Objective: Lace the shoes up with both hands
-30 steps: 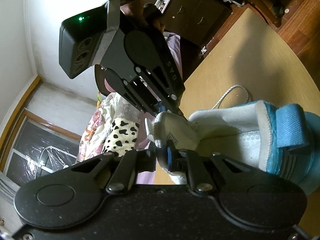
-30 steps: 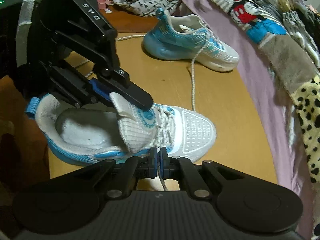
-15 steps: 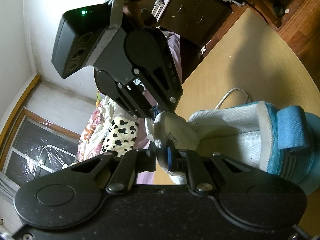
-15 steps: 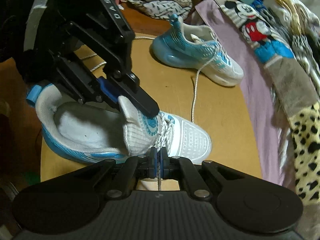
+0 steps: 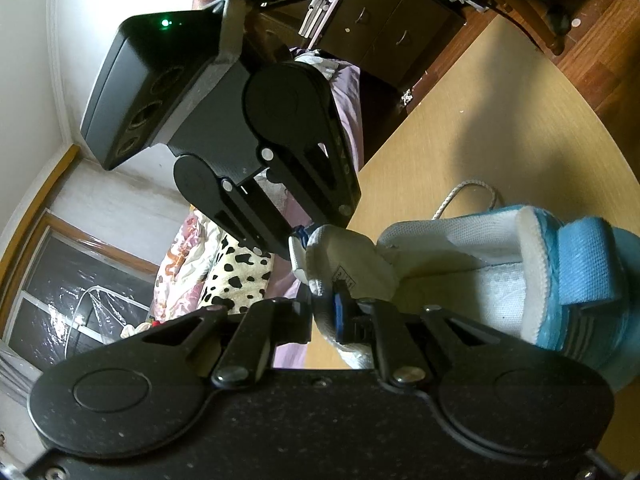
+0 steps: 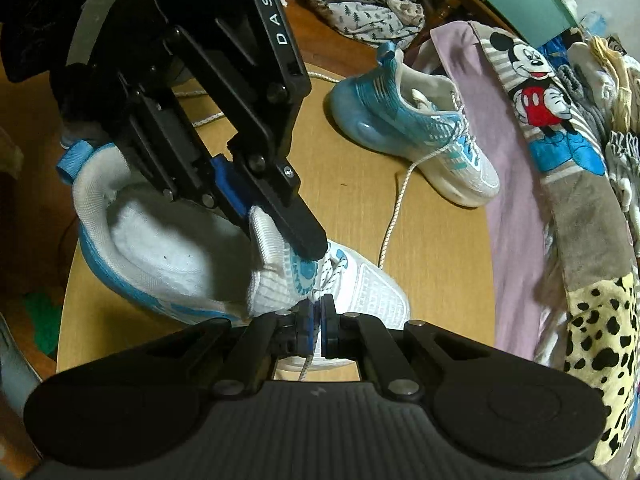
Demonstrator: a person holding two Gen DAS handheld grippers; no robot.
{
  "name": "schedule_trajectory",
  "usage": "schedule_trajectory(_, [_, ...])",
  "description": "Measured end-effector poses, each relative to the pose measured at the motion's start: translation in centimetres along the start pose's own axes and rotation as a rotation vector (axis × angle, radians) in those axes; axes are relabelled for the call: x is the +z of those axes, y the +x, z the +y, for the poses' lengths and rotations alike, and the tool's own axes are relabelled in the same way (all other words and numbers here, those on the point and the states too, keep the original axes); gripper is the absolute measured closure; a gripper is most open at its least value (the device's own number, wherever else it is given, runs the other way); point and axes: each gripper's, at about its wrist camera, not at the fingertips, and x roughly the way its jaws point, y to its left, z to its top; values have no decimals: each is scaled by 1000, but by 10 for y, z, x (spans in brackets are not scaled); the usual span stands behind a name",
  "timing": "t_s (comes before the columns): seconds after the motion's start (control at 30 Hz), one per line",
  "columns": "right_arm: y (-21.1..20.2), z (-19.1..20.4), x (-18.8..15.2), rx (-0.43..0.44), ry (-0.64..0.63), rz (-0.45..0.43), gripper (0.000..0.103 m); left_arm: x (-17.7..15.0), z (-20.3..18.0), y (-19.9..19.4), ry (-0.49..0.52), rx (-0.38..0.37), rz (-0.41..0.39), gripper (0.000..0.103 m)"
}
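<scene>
Between right claw (image 6: 317,322) pads, lace (image 6: 306,368), left claw (image 5: 325,307) pinching tongue (image 5: 348,264)

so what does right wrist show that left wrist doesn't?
Right wrist only: second white-and-blue sneaker farther back on the tan table, Mickey Mouse fabric, and the right gripper shut on the near shoe's white lace.
Left wrist only: dark drawer cabinet, window.
Both: near white-and-blue sneaker, its tongue clamped by the left gripper.

Mickey Mouse cloth (image 6: 540,92), dark drawers (image 5: 384,28)
</scene>
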Motion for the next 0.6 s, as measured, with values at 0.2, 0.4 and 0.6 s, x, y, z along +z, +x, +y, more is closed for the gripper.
schedule_trajectory(0.2, [-4, -3, -6, -20, 42, -5, 77, 0, 1, -1, -3, -2, 0, 93])
schedule_trajectory(0.4, [-10, -6, -20, 19, 110, -17, 76, 0, 1, -2, -7, -3, 1, 93])
schedule_trajectory(0.6, [-9, -7, -30, 40, 196, -51, 86, -1, 2, -1, -8, -5, 1, 93])
